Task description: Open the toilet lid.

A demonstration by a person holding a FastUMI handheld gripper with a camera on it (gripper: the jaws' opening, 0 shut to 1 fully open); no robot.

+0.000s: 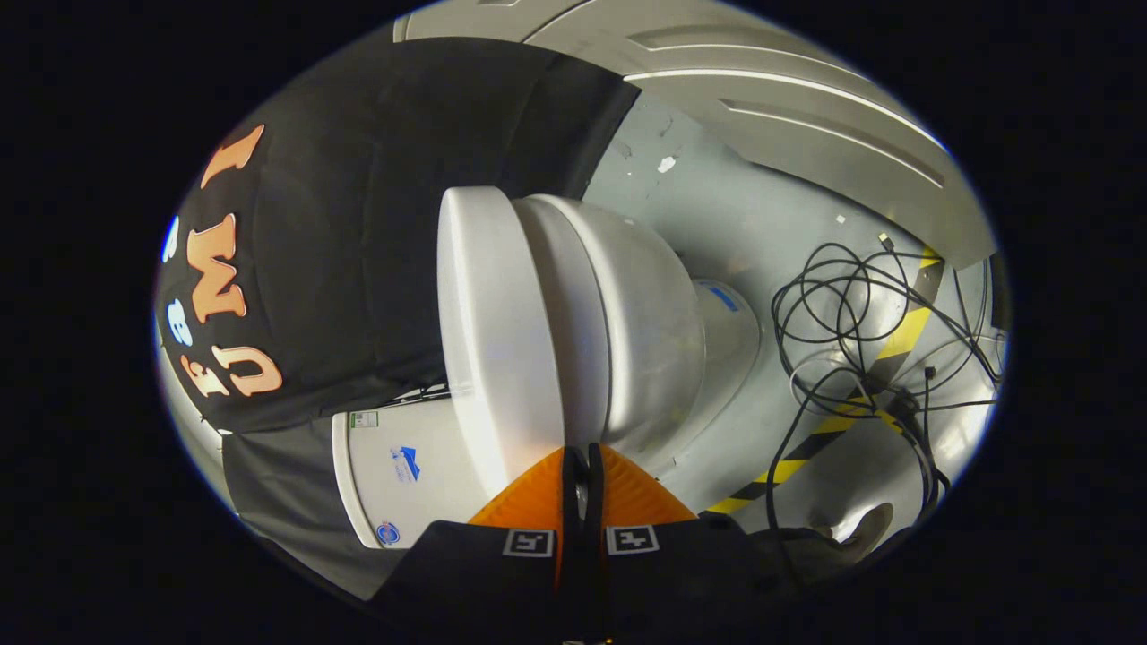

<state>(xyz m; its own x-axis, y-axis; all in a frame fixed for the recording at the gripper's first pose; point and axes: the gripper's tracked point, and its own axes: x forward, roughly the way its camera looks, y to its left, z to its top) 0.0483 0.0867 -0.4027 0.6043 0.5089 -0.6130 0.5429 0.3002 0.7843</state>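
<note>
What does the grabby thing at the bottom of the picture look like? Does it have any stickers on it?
The tongs are two flat wedge shapes that narrow to a point and sit pressed together, right at the toilet lid's edge. Their surfaces are ribbed with fine lines. Behind them is a wide black body carrying two small square black-and-white marker tags, one on each side.

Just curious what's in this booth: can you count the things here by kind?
Toilet: 1
Tangle of black cables: 1
Striped floor tape: 1
Tool, fingers shut, tips together at the toilet's lid: 1
Total: 4
</note>
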